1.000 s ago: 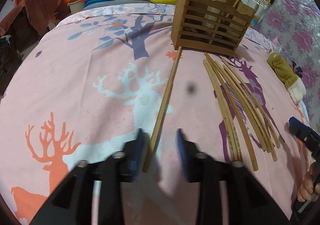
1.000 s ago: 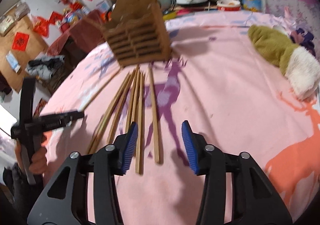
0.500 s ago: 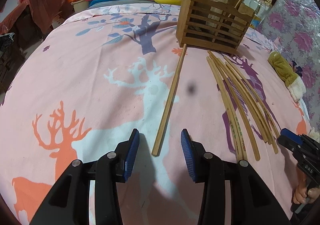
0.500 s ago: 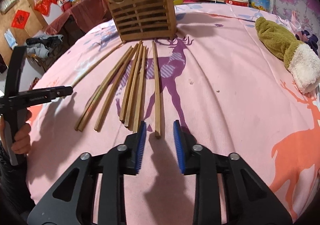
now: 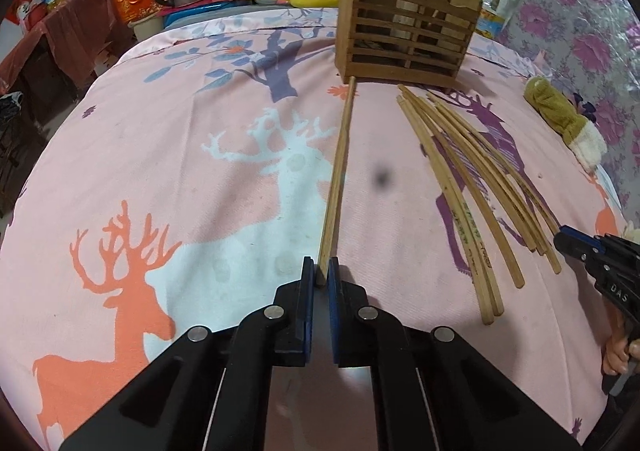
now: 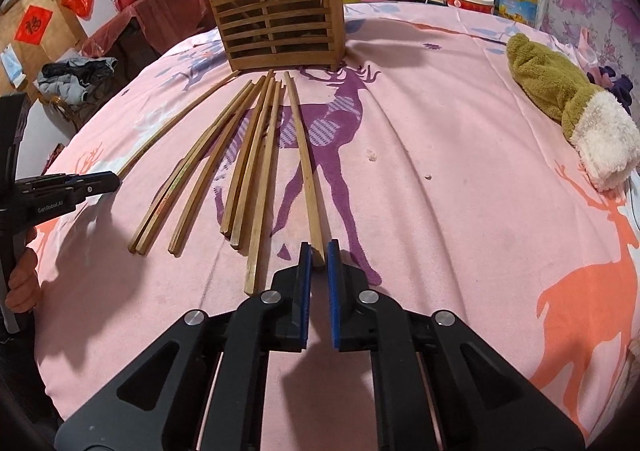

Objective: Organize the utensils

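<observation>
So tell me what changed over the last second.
Both claws closed. The left claw now pinches the near end of the lone chopstick; the right claw pinches the rightmost chopstick of the fan. The other chopsticks and wooden holder stayed put.

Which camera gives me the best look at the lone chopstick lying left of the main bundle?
The left wrist view: the lone chopstick runs up the frame's middle, its near end pinched in the left gripper, its far tip by the wooden holder. The right wrist view shows it only as a thin line at the left, beyond the bundle.
</observation>
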The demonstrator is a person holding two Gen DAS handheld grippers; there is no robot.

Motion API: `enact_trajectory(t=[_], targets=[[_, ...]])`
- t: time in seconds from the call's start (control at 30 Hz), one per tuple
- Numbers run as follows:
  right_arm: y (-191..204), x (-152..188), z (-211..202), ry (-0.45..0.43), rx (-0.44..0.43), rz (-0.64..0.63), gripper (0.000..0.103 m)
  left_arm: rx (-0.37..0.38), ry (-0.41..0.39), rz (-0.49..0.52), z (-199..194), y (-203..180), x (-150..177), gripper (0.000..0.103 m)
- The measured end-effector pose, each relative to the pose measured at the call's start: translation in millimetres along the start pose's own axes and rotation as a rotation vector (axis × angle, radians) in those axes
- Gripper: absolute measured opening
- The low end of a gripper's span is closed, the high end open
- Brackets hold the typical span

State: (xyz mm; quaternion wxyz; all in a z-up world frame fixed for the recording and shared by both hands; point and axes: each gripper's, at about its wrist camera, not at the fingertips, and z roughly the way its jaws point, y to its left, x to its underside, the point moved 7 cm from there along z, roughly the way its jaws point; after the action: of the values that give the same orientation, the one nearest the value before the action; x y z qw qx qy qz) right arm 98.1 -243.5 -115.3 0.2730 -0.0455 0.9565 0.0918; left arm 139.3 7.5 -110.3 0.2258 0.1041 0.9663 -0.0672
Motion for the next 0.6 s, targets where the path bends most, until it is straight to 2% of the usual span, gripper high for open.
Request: enact_trajectory(t=[0.17, 0.33, 0.6], targets=[[0, -3, -6, -0.029, 0.007, -0.002, 0.007, -0.010, -0.052, 0.017, -11, -5, -3, 0.006], [-1, -18, -34, -0.158, 0.003, 0.009, 0.006, -0.009, -0.139, 0.004, -33, -6, -12, 0.006], [3, -55, -80, -0.313, -0.022, 0.031, 0.006, -0.049, -0.246, 0.059, -81, -29, -45, 0.005]])
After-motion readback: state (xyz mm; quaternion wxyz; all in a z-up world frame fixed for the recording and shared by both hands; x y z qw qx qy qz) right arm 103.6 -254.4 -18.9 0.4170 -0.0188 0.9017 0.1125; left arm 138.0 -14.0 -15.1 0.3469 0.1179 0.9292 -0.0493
